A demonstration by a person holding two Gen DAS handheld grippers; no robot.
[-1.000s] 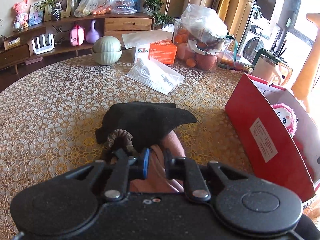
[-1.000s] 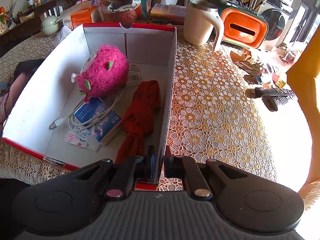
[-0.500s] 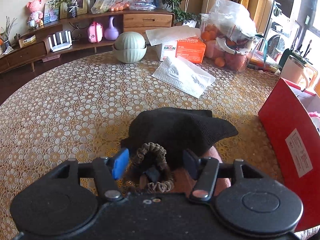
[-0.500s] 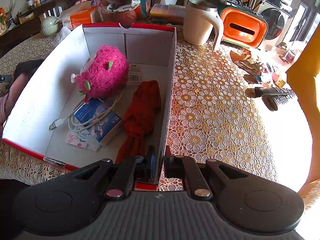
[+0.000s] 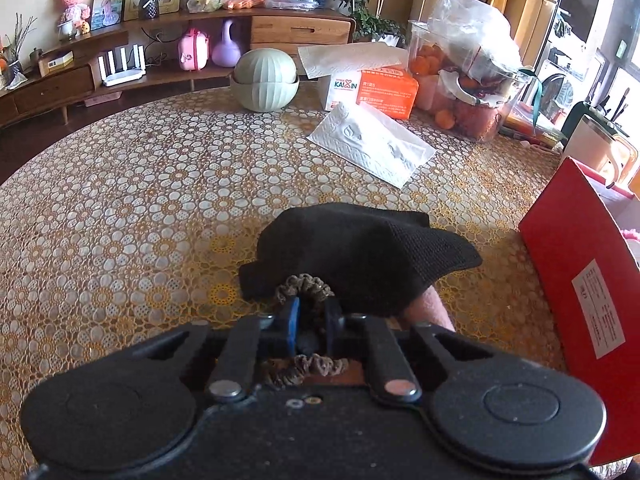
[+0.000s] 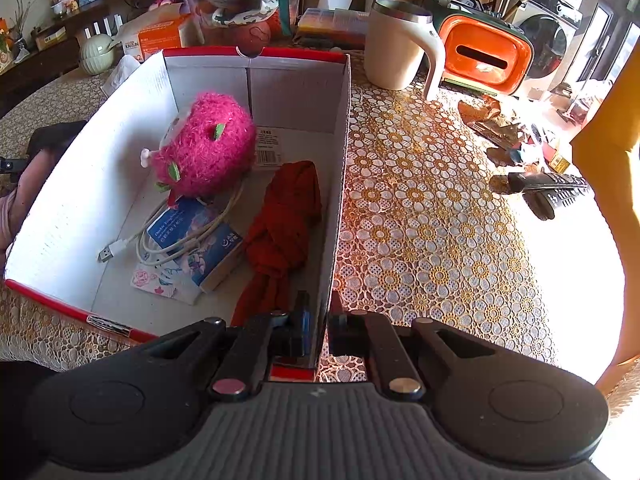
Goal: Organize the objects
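Observation:
My left gripper (image 5: 311,320) is shut on a brown hair scrunchie (image 5: 304,286) that lies against a black knit cloth (image 5: 360,248) on the lace tablecloth. A pink cloth (image 5: 430,314) pokes out under the black one. The red-and-white cardboard box (image 5: 576,264) stands to the right. My right gripper (image 6: 320,320) is shut on the box's right wall (image 6: 338,184) near its front corner. Inside the box lie a pink plush toy (image 6: 206,144), a red cloth (image 6: 284,220), a white USB cable (image 6: 160,240) and a blue packet (image 6: 192,236).
Left wrist view: a white napkin (image 5: 372,144), an orange tissue box (image 5: 372,86), a green bowl set (image 5: 265,80) and a fruit container (image 5: 468,88) stand at the back. Right wrist view: a cream mug (image 6: 400,44), an orange appliance (image 6: 486,52) and remote controls (image 6: 548,190) lie right of the box.
My left gripper opened, shifted left over the scrunchie, then shut on it. The right gripper has held the box wall without moving.

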